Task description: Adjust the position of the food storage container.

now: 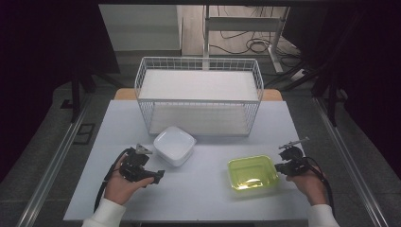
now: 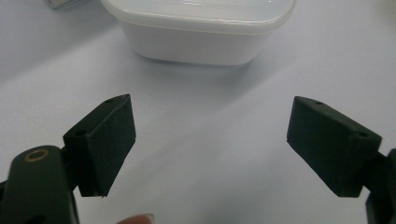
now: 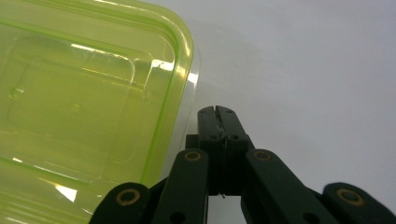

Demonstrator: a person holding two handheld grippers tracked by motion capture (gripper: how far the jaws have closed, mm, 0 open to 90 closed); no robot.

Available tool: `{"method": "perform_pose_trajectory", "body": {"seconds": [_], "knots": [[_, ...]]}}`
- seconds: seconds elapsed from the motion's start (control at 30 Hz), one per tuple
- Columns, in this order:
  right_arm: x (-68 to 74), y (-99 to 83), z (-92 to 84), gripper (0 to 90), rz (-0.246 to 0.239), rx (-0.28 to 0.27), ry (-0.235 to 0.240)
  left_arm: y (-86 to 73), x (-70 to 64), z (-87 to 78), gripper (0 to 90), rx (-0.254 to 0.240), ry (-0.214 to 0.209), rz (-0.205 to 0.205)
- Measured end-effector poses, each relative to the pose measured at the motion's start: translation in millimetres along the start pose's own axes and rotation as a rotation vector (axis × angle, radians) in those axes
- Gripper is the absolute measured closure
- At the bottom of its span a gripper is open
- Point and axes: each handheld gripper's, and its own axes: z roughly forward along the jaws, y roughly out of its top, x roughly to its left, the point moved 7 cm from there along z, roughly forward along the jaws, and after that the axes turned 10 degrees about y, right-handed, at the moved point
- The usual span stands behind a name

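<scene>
Right claw [image 3: 218,112] is pinched fully together with nothing between its jaws, tips just beside the corner rim of the translucent yellow-green plastic container [image 3: 79,102], which sits on the pale grey worktop [image 3: 303,60] at the person's right. Nothing gripped there, so my read is the jaws must spread before they can straddle that thin rim; come in level and bite the wall, not the slick corner. Over on the other side, the left claw [image 2: 210,140] stands wide and empty, aimed at the white square plastic container [image 2: 196,32] ahead of it. Behind both waits the white wire basket [image 1: 198,64].
</scene>
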Motion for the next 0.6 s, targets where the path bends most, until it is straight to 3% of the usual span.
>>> {"method": "perform_pose_trajectory", "body": {"seconds": [0.1,0.3,0.6], "knots": [[17.2,3.3,6.0,88.5,-0.039,0.006,0.035,0.6,-0.5,0.9,15.5,0.002,-0.001,0.0],[35.5,6.4,13.9,88.5,-0.074,0.015,0.067,1.4,-0.3,2.1,15.5,0.003,-0.002,0.0],[53.7,11.7,21.7,88.5,-0.113,0.016,0.086,1.4,-1.7,3.1,15.5,0.007,-0.005,0.004]]}}
